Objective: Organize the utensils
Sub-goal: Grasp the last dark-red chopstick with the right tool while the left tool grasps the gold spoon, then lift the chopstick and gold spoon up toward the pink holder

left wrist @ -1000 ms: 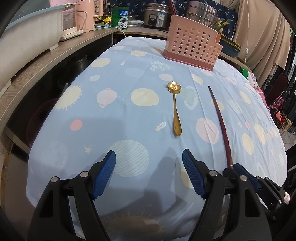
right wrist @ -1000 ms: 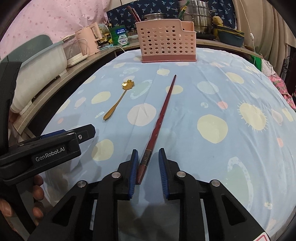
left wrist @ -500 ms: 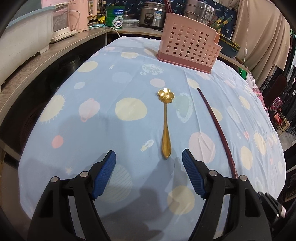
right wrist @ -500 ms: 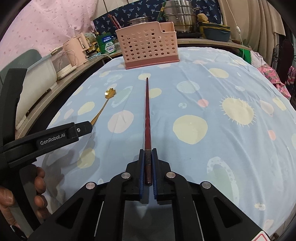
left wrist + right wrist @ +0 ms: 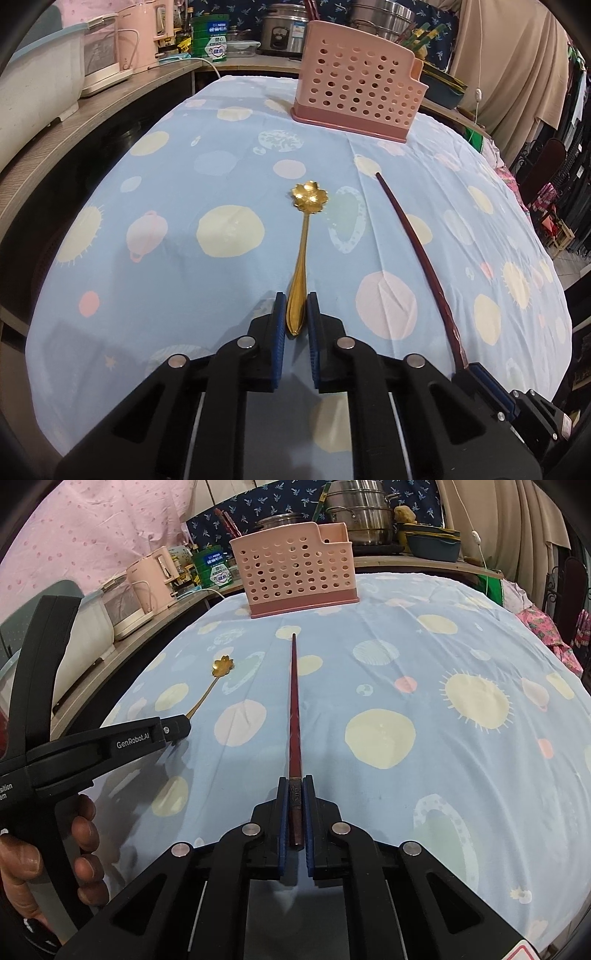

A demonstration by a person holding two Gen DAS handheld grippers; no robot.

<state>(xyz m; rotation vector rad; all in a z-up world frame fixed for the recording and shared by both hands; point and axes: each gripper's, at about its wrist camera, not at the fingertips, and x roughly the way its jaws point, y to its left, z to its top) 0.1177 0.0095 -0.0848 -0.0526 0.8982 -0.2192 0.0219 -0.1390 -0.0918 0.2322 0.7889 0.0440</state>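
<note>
Spoon [image 5: 303, 258], chopstick [image 5: 294, 709], holder [image 5: 356, 98]: one each

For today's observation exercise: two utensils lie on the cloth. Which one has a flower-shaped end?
The gold spoon, whose bowl is shaped like a flower; its handle sits between the left gripper's pads. The other, a dark red chopstick, is a plain tapering stick.

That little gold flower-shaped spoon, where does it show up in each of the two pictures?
Left wrist view: the spoon lies in the middle, its handle end between the pads of the left tool, which have just been closing on it.
Right wrist view: the spoon is at middle left, its handle running behind the left tool.
Shared landmark: the pink basket at the cloth's far end.
</note>
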